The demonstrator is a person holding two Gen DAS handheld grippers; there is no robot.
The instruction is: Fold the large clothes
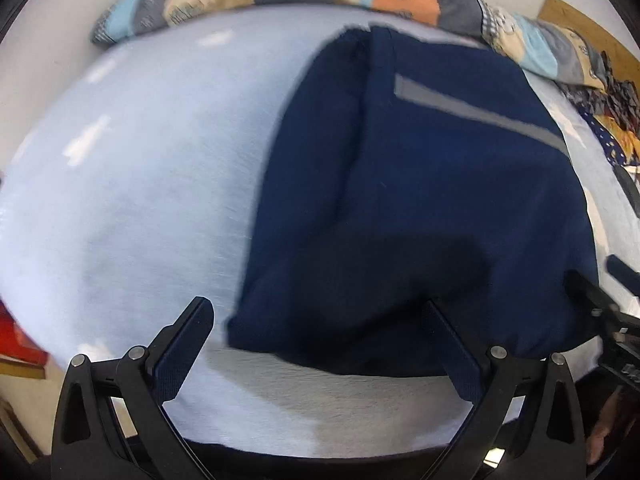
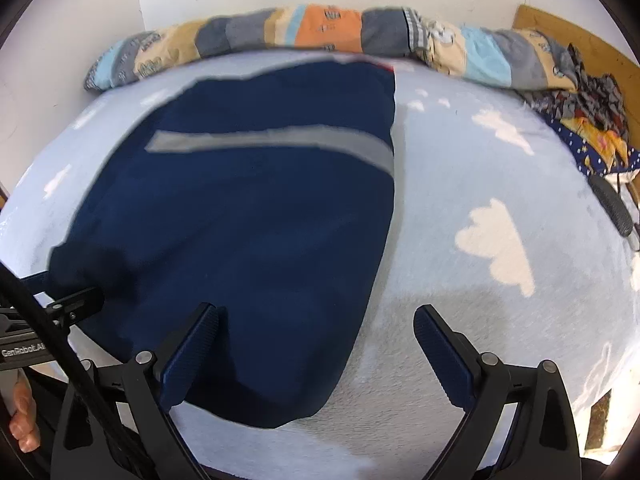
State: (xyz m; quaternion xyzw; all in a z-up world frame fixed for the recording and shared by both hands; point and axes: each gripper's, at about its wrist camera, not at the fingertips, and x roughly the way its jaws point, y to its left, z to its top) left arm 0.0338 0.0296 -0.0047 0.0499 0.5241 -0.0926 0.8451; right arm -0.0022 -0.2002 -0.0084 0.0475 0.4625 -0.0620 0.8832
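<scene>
A navy blue garment with a grey stripe (image 1: pixel 420 184) lies folded lengthwise on a light blue bed sheet (image 1: pixel 152 184). It also shows in the right wrist view (image 2: pixel 248 232). My left gripper (image 1: pixel 318 312) is open and empty above the garment's near left corner. My right gripper (image 2: pixel 316 320) is open and empty above the garment's near right corner. The left gripper's body (image 2: pixel 48 312) shows at the left of the right wrist view. The right gripper's body (image 1: pixel 600 304) shows at the right edge of the left wrist view.
A rolled patchwork blanket (image 2: pixel 320 32) runs along the far edge by the white wall. A pile of patterned clothes (image 2: pixel 592 120) lies at the far right by a wooden board (image 2: pixel 568 32). The sheet has white cloud prints (image 2: pixel 496 240).
</scene>
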